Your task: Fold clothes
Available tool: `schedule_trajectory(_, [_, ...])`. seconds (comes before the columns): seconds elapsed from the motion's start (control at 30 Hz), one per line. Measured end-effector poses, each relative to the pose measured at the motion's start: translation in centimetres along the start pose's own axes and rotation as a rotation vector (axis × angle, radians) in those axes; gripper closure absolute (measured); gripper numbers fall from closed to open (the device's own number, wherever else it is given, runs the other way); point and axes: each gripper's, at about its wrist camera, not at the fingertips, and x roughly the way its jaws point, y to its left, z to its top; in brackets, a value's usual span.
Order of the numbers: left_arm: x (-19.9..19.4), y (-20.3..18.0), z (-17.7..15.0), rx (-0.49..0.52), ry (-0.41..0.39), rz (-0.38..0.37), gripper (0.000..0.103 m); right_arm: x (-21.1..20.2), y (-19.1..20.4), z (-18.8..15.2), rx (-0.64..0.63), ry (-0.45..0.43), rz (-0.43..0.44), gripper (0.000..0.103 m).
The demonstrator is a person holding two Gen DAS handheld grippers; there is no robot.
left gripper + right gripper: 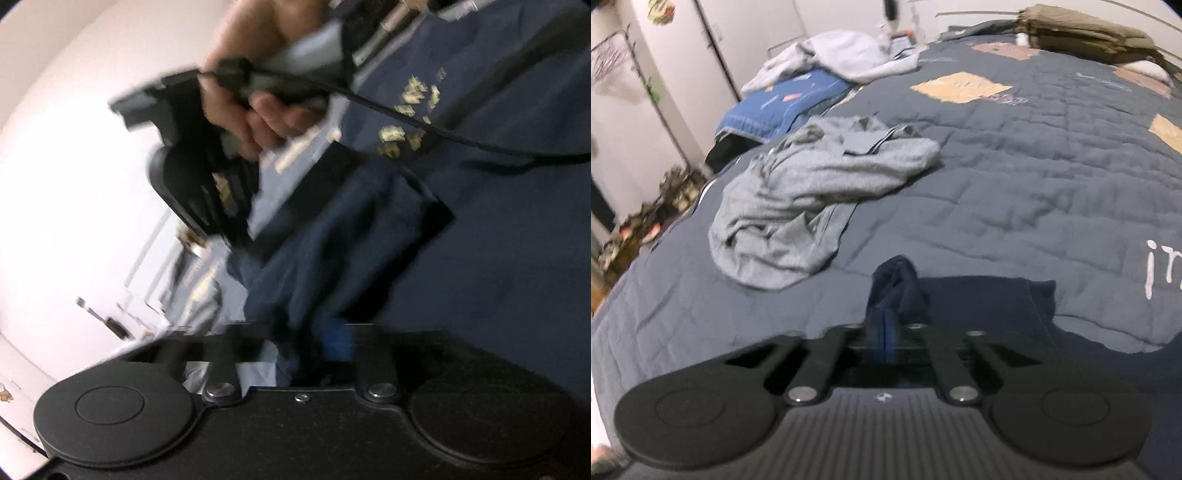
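A navy garment (pixel 480 240) with a yellow print (pixel 406 110) hangs close in front of the tilted, blurred left wrist view. My left gripper (pixel 317 343) is shut on a bunched fold of it. A hand (pixel 258 114) holds my right gripper (pixel 236 232) up and to the left, also at the navy cloth. In the right wrist view my right gripper (pixel 886 332) is shut on a gathered tuft of the navy garment (pixel 997 295), which lies low over the grey-blue quilt (pixel 1034 177).
A crumpled grey garment (pixel 812 184) lies on the quilt just beyond the navy one. Farther back are a folded blue blanket (pixel 783 103), a pale garment (pixel 842 51) and an olive bundle (pixel 1082 29). The bed's edge drops off at the left, beside a clothes rack (pixel 613 55).
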Motion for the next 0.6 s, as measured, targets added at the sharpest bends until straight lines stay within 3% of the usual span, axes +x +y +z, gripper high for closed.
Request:
schedule_trajectory(0.1, [-0.5,1.1,-0.2,-0.002,0.051,-0.056,0.099,-0.6,-1.0,0.4,0.060,-0.066,-0.029,0.103])
schedule_trajectory(0.23, [-3.1,3.1,0.0,-0.064,0.066,-0.134,0.099,-1.3,-2.9,1.1,0.145,-0.175,-0.159,0.103])
schedule_trajectory(0.3, [-4.1,3.4,-0.1,-0.096,0.058,-0.156,0.099,-0.9,-4.0,1.5,0.187,-0.118,-0.084,0.103])
schedule_trajectory(0.5, [-3.2,3.0,0.0,-0.095,0.025,-0.093,0.095,-1.7,-2.2,0.6,0.047,-0.010,0.067,0.097])
schedule_trajectory(0.57, [-3.0,2.8,0.0,-0.085,0.030,-0.087,0.094,-2.2,-1.5,0.3,-0.018,-0.004,0.108,0.086])
schedule_trajectory(0.6, [-2.8,2.6,-0.1,-0.077,0.038,-0.087,0.092,-2.2,-1.2,0.2,-0.034,-0.002,0.113,0.067])
